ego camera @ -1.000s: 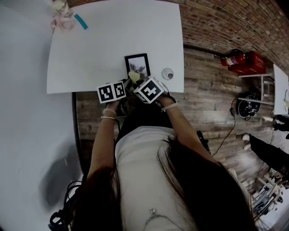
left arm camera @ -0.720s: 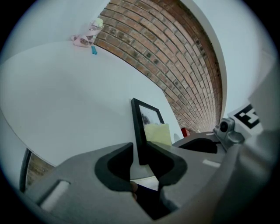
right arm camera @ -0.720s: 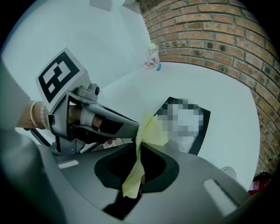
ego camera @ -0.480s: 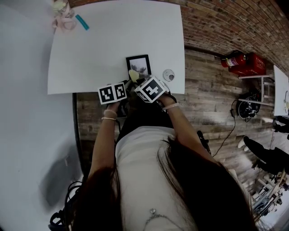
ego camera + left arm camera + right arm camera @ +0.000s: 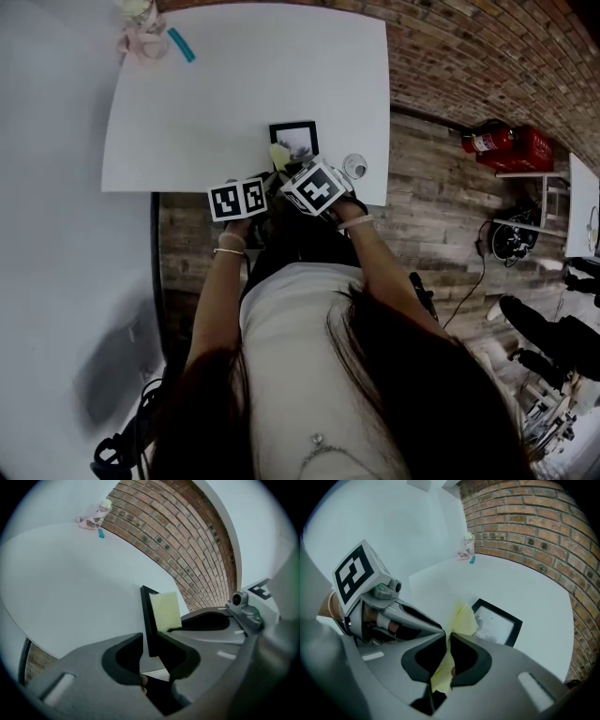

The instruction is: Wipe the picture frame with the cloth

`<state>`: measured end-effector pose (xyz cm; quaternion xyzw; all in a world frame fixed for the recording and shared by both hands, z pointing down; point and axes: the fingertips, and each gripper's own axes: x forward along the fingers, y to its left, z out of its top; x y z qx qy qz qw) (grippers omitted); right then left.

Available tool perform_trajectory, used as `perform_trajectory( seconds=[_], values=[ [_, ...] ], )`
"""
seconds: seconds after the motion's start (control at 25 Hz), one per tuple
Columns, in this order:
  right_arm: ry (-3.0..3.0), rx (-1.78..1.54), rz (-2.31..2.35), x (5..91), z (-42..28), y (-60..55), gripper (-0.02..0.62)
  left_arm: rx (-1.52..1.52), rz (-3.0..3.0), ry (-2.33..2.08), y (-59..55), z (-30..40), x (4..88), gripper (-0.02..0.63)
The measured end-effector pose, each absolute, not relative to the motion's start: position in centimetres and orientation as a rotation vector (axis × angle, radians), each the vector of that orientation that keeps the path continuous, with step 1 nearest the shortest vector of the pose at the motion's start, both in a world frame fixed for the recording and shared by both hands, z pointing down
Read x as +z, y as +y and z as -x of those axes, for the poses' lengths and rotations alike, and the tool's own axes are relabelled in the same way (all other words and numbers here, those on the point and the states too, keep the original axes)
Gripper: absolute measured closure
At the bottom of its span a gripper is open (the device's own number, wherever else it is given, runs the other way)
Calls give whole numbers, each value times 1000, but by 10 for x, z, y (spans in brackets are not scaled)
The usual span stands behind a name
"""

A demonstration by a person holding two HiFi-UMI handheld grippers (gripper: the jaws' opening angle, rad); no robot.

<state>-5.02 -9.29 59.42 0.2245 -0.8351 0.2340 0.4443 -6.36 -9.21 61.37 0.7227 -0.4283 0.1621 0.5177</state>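
Left gripper view: my left claw (image 5: 149,641) is clenched on the lower edge of the black picture frame (image 5: 146,613), which stands edge-on, rising straight out from its tips. The jaws have just been closing a little further on it. A pale yellow cloth (image 5: 165,611) lies against the frame's face just beyond my right-hand jaw. Right gripper view: my right claw (image 5: 446,641) is pinched tight on that cloth, whose loose end runs forward from the tips to the frame's near corner. The frame sits just ahead and right of the tips, tilted, its face showing. Head view: both claws meet at the near edge of the white table (image 5: 216,94), with the frame just beyond their tips and a small round object (image 5: 353,167) just right of the right claw.
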Motion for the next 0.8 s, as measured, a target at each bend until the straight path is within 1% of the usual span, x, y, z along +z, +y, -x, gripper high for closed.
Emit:
perform_trajectory(
  seconds=[0.8],
  values=[
    [-2040,549,-451,605,63,-114,560,330,-1712,-1029,-93,63,614,522]
  ],
)
